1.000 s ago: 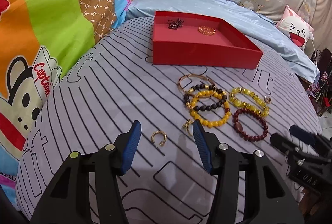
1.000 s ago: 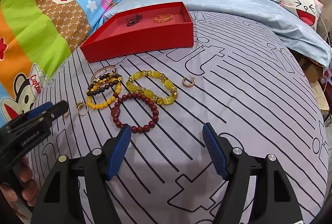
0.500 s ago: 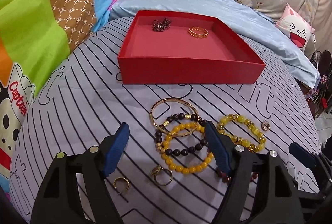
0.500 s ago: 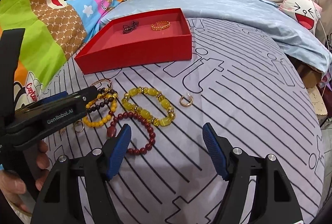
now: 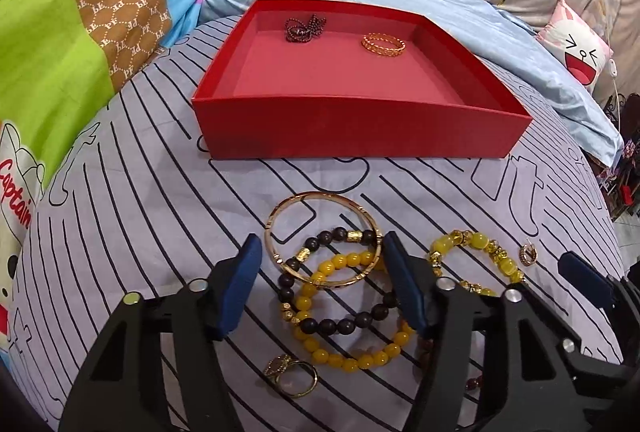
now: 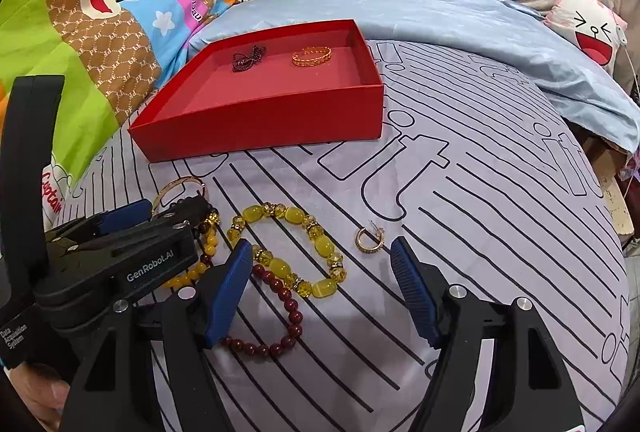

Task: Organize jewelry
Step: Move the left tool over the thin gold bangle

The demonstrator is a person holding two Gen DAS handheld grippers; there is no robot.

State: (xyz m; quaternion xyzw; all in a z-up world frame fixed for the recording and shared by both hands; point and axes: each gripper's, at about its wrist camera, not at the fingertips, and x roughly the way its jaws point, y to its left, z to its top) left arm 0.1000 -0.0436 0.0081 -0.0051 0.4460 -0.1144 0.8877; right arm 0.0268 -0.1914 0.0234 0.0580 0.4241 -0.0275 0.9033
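Left gripper point(image 6: 168, 211) (jaws apart) – marked "GenRobot.AI" – over gold bangle point(image 5: 324, 238).

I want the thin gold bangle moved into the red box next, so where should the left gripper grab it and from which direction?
Grip the thin gold bangle on its far arc, the bare stretch nearest the red box; its near side overlaps the dark bead bracelet and the yellow bead bracelet. It lies flat, so bring the open left gripper down from above, one finger inside the hoop, one outside.
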